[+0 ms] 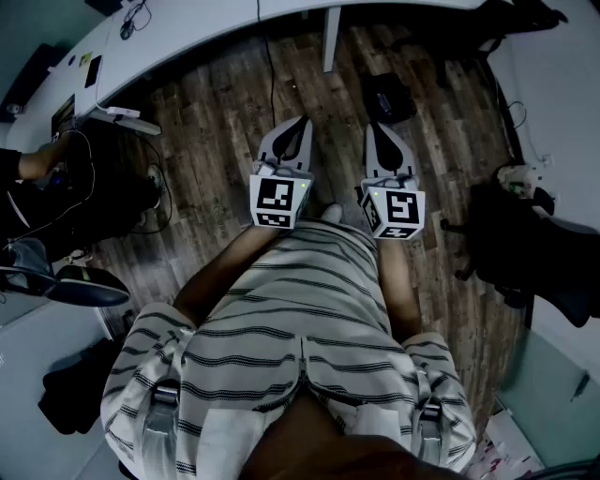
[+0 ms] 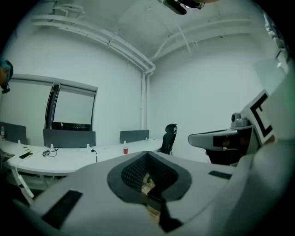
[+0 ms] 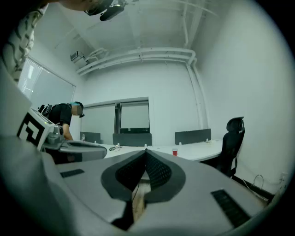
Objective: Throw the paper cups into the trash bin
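Observation:
A small red paper cup (image 2: 125, 150) stands on the long white desk (image 2: 69, 161) far ahead; the right gripper view shows the same cup (image 3: 174, 152). In the head view my left gripper (image 1: 302, 122) and right gripper (image 1: 373, 127) are held side by side at waist height, pointing at the desk (image 1: 187, 28). Both are shut with nothing between the jaws, as the left gripper (image 2: 147, 153) and the right gripper (image 3: 146, 150) show in their own views. No trash bin is visible.
A wooden floor (image 1: 216, 141) lies between me and the desk. A black office chair (image 3: 233, 143) stands by the desk's right end, and another dark chair (image 1: 525, 244) is at my right. A person (image 3: 64, 117) leans over the desk at left. Cables (image 1: 150, 178) trail on the floor.

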A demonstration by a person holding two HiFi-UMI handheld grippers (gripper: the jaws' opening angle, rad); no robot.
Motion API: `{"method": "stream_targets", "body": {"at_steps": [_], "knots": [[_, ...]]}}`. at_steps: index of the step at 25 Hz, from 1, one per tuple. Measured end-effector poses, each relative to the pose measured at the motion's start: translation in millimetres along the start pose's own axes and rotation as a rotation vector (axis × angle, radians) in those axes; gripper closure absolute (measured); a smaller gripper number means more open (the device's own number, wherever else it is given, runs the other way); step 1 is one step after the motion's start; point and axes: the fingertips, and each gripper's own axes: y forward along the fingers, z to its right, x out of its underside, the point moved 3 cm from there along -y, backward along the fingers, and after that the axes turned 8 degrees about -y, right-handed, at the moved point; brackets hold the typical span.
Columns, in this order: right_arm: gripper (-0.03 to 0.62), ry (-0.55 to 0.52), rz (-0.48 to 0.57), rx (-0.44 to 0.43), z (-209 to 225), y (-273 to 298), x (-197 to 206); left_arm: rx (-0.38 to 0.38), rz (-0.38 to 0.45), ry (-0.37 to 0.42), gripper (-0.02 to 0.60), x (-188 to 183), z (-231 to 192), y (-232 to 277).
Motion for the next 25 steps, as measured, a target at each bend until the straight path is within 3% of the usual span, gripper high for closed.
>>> {"method": "stream_targets", "body": {"at_steps": [11,25], "knots": [[0.585,0.060,0.019,0.009,28,-6,8,0.021,-0.005,0.000,0.558,4,25,16],[0.585,0.037,0.038,-0.029,60,-7,13,-0.008,-0.003,-0.026,0.558,11,55,36]]}}
